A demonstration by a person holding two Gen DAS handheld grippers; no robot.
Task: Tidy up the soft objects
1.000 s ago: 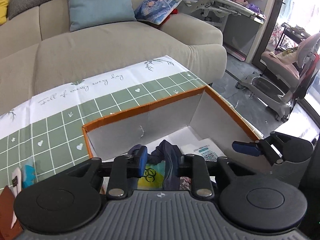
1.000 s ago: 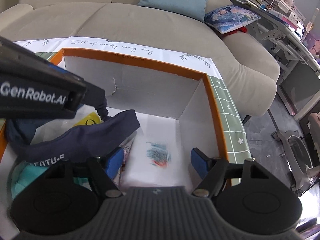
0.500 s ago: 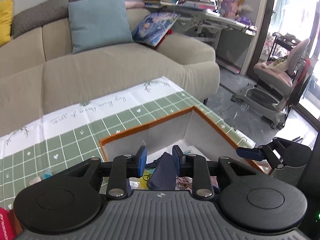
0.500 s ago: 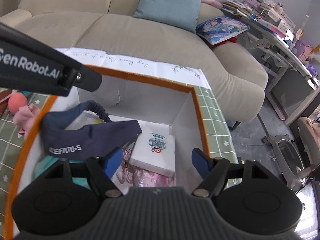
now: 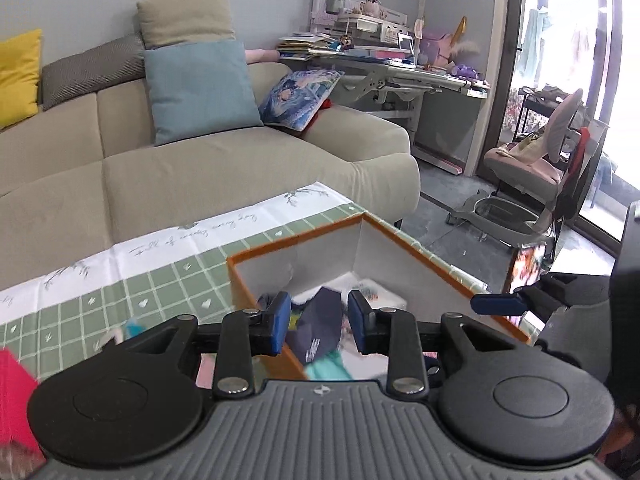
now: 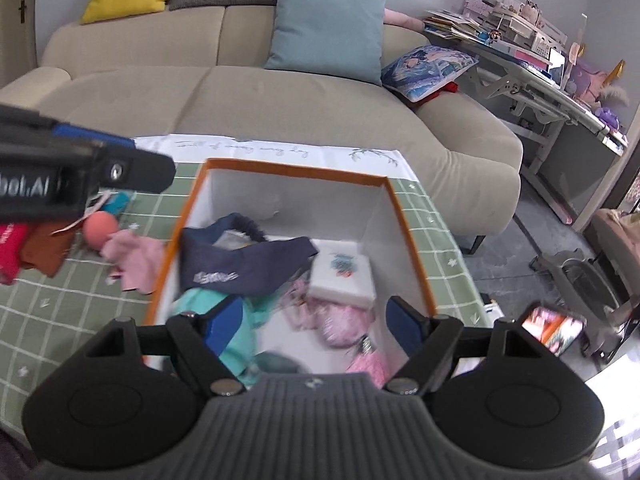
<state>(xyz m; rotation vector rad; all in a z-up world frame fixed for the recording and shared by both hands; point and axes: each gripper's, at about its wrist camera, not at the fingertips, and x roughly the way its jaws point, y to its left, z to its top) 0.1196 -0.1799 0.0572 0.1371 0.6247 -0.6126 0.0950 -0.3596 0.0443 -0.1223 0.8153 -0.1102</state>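
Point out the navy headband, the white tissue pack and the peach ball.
navy headband (image 6: 244, 270), right wrist view, its flat front panel
white tissue pack (image 6: 342, 276), right wrist view, top face
peach ball (image 6: 100, 229), right wrist view, centre

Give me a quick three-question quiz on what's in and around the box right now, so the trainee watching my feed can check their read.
1. True or false: the navy headband lies inside the orange-rimmed box.
2. Which item lies on the tablecloth, outside the box? A) white packet B) coral ball C) teal cloth
3. In a word, what do the right tongs hold?

Key: 1 true; 2 B; 3 nothing, they stand open over the box.
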